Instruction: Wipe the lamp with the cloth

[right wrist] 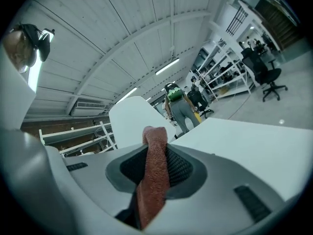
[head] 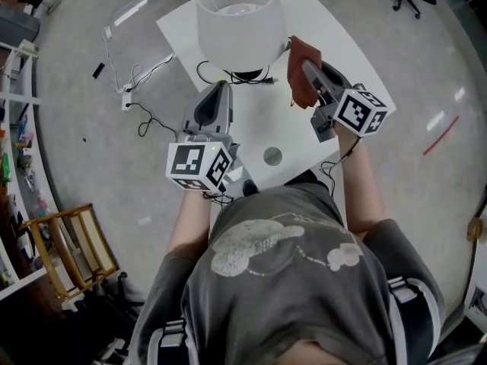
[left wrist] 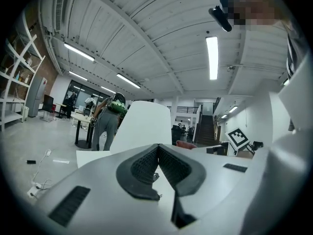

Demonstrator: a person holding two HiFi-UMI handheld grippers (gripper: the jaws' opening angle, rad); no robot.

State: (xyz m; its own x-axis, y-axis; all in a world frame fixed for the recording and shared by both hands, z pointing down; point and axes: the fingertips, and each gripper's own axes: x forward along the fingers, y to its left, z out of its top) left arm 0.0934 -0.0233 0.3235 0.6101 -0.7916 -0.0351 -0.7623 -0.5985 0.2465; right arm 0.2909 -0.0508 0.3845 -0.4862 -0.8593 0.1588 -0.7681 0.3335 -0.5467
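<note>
The lamp [head: 236,17] stands at the far end of the white worktop [head: 266,124]. Its shade is white, smooth and round, a bit wider at the bottom. From the head view the shade hides most of the lamp. Only a bit of the black base [head: 247,74] and a thin black cord peek out under it.

The cloth [head: 304,67] is reddish brown and looks rough and woven. It is just beside the shade, on its right. The right gripper [head: 308,71] pinches it between its fingers [right wrist: 181,168], which have black bumpy pads. The cloth sticks up past the tips in a soft fold. Its lower end is hidden inside the gripper.

The left gripper [head: 221,88] is grey and smooth. It is near the lamp base. Its fingers [left wrist: 144,165] are pressed together at the tips, with nothing between them.

In both gripper views the gripper's own body cuts off the lower part of the shade.
</note>
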